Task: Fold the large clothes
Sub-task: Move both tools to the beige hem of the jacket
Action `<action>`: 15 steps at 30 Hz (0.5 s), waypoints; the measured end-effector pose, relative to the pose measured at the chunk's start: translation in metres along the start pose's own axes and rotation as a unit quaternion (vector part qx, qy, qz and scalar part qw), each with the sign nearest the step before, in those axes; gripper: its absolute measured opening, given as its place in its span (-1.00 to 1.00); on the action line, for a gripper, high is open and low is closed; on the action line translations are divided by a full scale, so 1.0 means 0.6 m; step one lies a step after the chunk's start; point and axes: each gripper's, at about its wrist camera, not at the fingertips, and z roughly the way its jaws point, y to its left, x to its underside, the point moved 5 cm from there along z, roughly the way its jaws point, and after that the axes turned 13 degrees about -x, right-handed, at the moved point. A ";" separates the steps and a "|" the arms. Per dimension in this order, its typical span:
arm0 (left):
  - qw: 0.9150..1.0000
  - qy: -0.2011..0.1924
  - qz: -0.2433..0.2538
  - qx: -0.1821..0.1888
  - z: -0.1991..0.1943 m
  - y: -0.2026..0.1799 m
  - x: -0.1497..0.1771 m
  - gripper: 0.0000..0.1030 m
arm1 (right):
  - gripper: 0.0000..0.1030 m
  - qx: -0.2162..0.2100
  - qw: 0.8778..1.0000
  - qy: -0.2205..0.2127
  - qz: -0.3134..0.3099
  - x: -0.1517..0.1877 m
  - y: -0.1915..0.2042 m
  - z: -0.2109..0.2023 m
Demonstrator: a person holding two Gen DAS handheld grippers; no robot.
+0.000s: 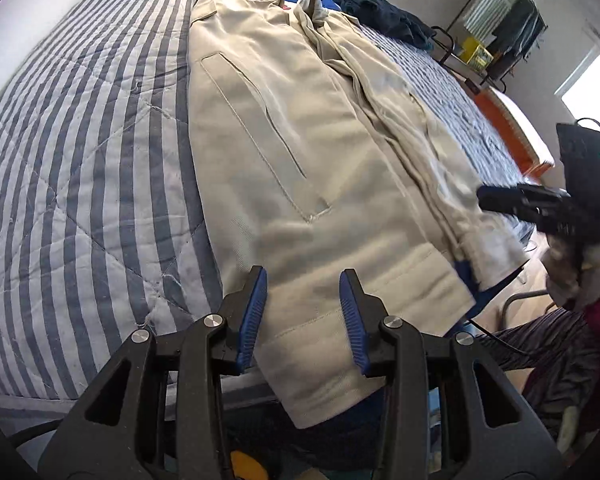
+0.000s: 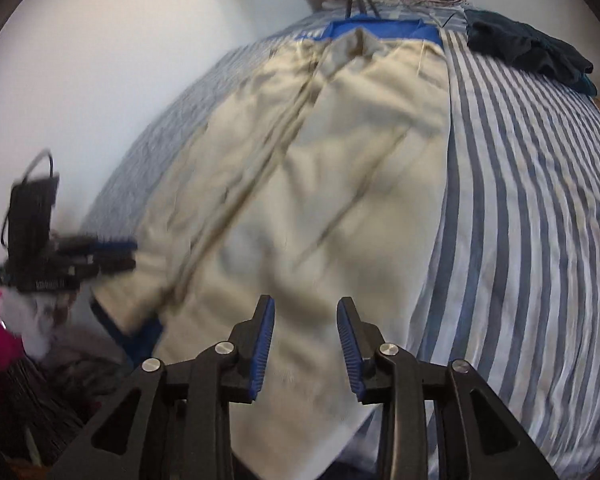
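two grippers are being held over the near hem of the beige coat, which is lying flat along the striped bed for folding. left gripper and right gripper jaws are standing partly open, gripping nothing.

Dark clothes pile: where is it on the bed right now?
The dark pile lies at the bed's far end on the striped quilt, right of the beige coat in both wrist views, apart from it.
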 end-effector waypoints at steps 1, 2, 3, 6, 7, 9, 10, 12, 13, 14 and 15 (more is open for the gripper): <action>1.000 -0.006 0.011 -0.009 -0.001 -0.004 0.002 -0.25 | -0.34 0.011 1.000 0.008 -0.009 0.015 0.005 0.007; 1.000 -0.010 0.023 -0.019 -0.001 -0.009 0.005 -0.25 | -0.34 0.035 0.999 0.012 -0.031 0.028 0.011 0.013; 0.999 -0.015 0.035 -0.030 -0.001 -0.014 0.007 -0.24 | -0.34 0.053 0.997 0.007 -0.053 0.033 0.019 0.013; 0.999 -0.009 0.029 -0.033 -0.011 -0.014 0.004 -0.21 | -0.27 0.053 0.998 0.006 -0.043 0.028 0.026 -0.002; 1.000 -0.007 0.015 -0.024 -0.015 -0.008 0.001 -0.05 | 0.03 0.042 0.999 -0.004 -0.032 0.025 0.025 -0.016; 0.999 -0.005 -0.039 0.005 -0.030 0.017 -0.002 0.31 | 0.44 0.029 0.999 -0.029 -0.017 0.023 0.018 -0.048; 0.998 -0.004 -0.065 0.017 -0.034 0.030 -0.002 0.35 | 0.49 0.020 0.999 -0.035 -0.009 0.022 0.013 -0.060; 0.991 0.014 -0.121 0.055 -0.037 0.058 0.001 0.35 | 0.49 -0.017 0.999 -0.036 0.028 0.027 -0.006 -0.079; 0.984 0.027 -0.155 0.082 -0.032 0.073 0.004 0.35 | 0.49 -0.034 0.998 -0.037 0.049 0.031 -0.017 -0.084; 0.979 0.035 -0.174 0.096 -0.030 0.081 0.008 0.35 | 0.49 -0.049 0.996 -0.038 0.067 0.036 -0.025 -0.086; 0.973 0.048 -0.197 0.112 -0.021 0.090 0.012 0.35 | 0.49 -0.067 0.993 -0.035 0.089 0.041 -0.038 -0.085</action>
